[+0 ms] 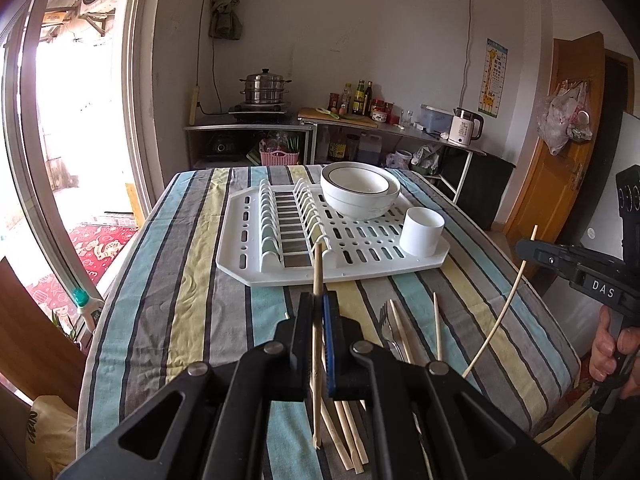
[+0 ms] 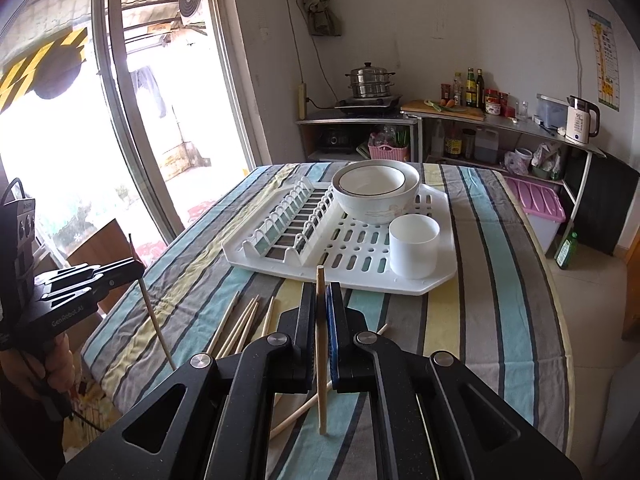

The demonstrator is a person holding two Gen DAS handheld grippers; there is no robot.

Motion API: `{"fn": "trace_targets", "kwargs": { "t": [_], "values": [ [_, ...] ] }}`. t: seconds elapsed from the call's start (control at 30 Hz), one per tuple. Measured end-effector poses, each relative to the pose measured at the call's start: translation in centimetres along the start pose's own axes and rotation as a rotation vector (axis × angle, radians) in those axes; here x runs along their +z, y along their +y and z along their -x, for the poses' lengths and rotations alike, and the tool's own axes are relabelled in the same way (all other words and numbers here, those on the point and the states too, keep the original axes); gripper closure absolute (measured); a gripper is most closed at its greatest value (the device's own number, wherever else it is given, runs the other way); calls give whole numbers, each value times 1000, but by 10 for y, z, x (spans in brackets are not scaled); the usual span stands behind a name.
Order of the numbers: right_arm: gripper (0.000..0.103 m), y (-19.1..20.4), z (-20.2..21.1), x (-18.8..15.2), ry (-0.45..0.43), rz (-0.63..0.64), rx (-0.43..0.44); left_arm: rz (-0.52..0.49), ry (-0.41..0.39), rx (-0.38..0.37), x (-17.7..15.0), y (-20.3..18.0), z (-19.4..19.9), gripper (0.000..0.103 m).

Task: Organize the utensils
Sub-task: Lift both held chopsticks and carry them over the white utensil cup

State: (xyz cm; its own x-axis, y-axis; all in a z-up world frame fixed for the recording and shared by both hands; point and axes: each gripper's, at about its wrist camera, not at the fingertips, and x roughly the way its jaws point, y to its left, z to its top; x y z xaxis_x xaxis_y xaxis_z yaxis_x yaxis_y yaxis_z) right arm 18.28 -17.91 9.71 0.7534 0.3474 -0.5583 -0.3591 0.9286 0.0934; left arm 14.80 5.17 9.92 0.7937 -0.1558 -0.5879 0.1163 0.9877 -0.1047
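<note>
Chopsticks are what I'm sorting, and each of my hands already carries one. My left tongs [image 1: 319, 304] are pressed together on a single left chopstick [image 1: 317, 268], pinched near its upper part so its long axis runs nearly upright, tip toward twelve o'clock and the long tail hanging down toward six. My right tongs [image 2: 321, 304] are clamped the same way on the right chopstick [image 2: 320, 360], also close to vertical.

From both tongs the white cup [image 2: 414, 246] lies ahead: at about one o'clock in either wrist view, standing at the near right corner of the white drying rack [image 1: 256, 256], just in front of the stacked bowls [image 1: 360, 190]. I judge the right hand to be the nearer one to it, since the cup sits on that side of the rack.

So the coming move, as I read it, turns on carrying each stick forward and over the cup's rim, upright enough to drop in.

Loose chopsticks [image 2: 240, 326] and a fork [image 1: 386, 320] still lie on the striped tabletop [image 1: 192, 280] below, near six o'clock, waiting their turn.
</note>
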Motion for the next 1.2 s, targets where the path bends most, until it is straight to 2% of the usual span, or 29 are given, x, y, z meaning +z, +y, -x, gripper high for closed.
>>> {"fn": "trace_targets", "kwargs": {
  "t": [0.37, 0.8, 1.2],
  "values": [
    [98, -12, 10, 18, -44, 4, -27, -33, -49, -44, 33, -22, 2, 98],
    [98, -53, 7, 63, -110, -33, -70, -44, -46, -125, 92, -55, -42, 98],
    [98, -105, -20, 114, -177, -120, -58, -38, -67, -210, 158, -88, -87, 98]
  ]
}}
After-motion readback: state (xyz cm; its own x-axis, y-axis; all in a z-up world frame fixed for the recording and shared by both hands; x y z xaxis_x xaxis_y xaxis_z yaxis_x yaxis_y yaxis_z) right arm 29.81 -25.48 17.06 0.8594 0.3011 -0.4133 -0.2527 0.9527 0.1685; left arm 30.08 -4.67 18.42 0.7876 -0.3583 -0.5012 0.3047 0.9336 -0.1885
